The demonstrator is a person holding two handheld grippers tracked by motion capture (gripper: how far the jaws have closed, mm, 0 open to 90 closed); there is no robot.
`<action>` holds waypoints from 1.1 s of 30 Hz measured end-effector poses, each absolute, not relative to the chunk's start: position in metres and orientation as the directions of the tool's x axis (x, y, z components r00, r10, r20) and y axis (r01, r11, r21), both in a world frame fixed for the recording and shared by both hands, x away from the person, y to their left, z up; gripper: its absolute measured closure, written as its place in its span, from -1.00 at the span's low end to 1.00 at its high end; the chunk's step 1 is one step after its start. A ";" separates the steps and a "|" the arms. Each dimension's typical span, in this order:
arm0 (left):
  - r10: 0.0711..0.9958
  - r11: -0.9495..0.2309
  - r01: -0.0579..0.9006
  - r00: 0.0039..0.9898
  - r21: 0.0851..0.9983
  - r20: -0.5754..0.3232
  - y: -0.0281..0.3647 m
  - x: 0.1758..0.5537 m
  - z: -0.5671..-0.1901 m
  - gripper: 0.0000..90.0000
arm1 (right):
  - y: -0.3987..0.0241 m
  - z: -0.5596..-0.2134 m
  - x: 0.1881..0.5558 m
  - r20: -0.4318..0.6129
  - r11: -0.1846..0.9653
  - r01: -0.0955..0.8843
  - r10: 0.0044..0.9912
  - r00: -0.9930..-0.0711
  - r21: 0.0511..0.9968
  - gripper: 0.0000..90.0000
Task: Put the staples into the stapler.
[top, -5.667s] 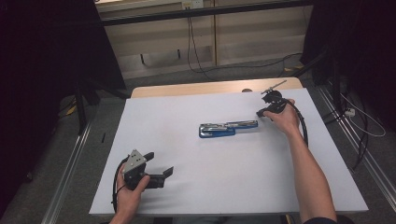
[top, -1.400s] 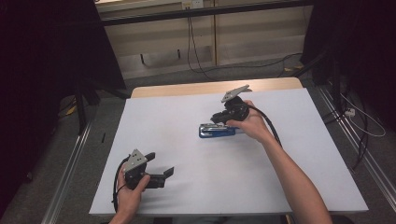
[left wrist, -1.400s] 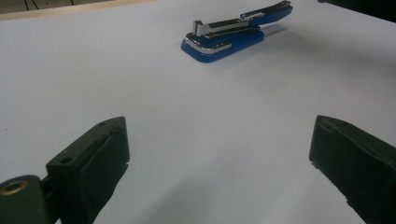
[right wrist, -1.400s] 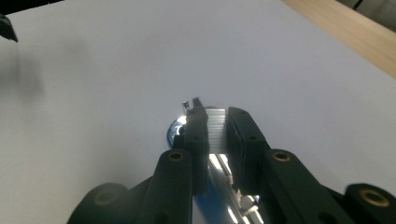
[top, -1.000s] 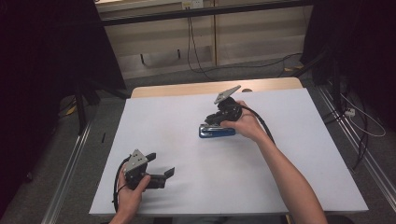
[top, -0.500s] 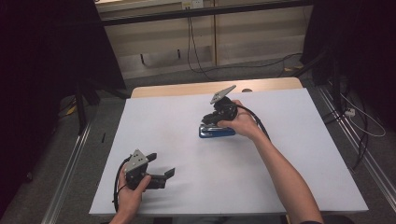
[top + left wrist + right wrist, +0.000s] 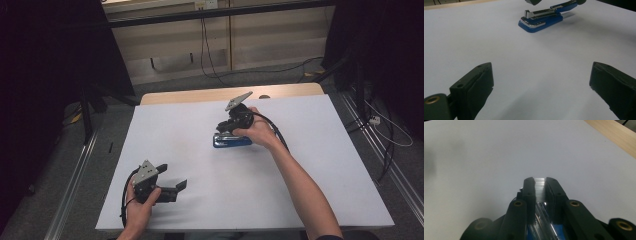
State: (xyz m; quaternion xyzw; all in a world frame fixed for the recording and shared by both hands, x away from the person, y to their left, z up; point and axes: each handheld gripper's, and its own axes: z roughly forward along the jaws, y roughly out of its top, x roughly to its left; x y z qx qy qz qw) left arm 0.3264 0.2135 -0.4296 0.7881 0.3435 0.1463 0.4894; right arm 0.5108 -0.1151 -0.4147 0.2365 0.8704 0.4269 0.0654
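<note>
White sheeting covers the table (image 7: 310, 200), with a strip of pale wood showing along its far edge and a dim floor with cables beyond. Just above the centre of the high view lies a blue stapler (image 7: 231, 141), its metal top arm lifted off the base at the end facing the left gripper view, where it sits at the upper middle of the frame. The right gripper (image 7: 231, 126) is on it from above: in the right gripper view the two black jaws stand nearly together with a shiny, ridged metal strip pinched between the pads, blue body showing below, so it looks to be clamped on the stapler's upper arm. To do this step well, the grip should probably stay square on that narrow arm and any lift or press go straight, since a slanted pull could let the slick metal slip or tip the base over. The left gripper (image 7: 172, 179), low in the left of the high view, rests wide open on bare sheet with nothing between its jaws, well apart from the stapler. Hard to make out: the right hand covers the stapler's right-hand end in the high view, and whether the base is lying flat on the sheet I cannot tell.
</note>
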 end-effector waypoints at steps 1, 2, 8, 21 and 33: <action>0.684 -0.285 0.399 0.722 0.872 -0.107 0.213 0.326 -0.430 -0.88 | -0.116 -0.414 0.511 0.079 0.529 0.343 0.458 -0.885 0.776 0.76; 0.684 -0.285 0.398 0.722 0.872 -0.106 0.214 0.326 -0.430 -0.88 | -0.116 -0.414 0.511 0.062 0.539 0.327 0.451 -0.891 0.776 0.76; 0.682 -0.286 0.398 0.724 0.871 -0.107 0.213 0.327 -0.430 -0.88 | -0.121 -0.411 0.512 0.035 0.560 0.287 0.416 -0.909 0.777 0.76; 0.679 -0.286 0.399 0.726 0.871 -0.109 0.213 0.327 -0.430 -0.88 | -0.119 -0.413 0.514 -0.025 0.622 0.197 0.330 -0.944 0.758 0.76; 0.679 -0.287 0.398 0.727 0.871 -0.108 0.213 0.327 -0.430 -0.88 | -0.114 -0.415 0.518 -0.009 0.654 0.162 0.250 -0.968 0.739 0.76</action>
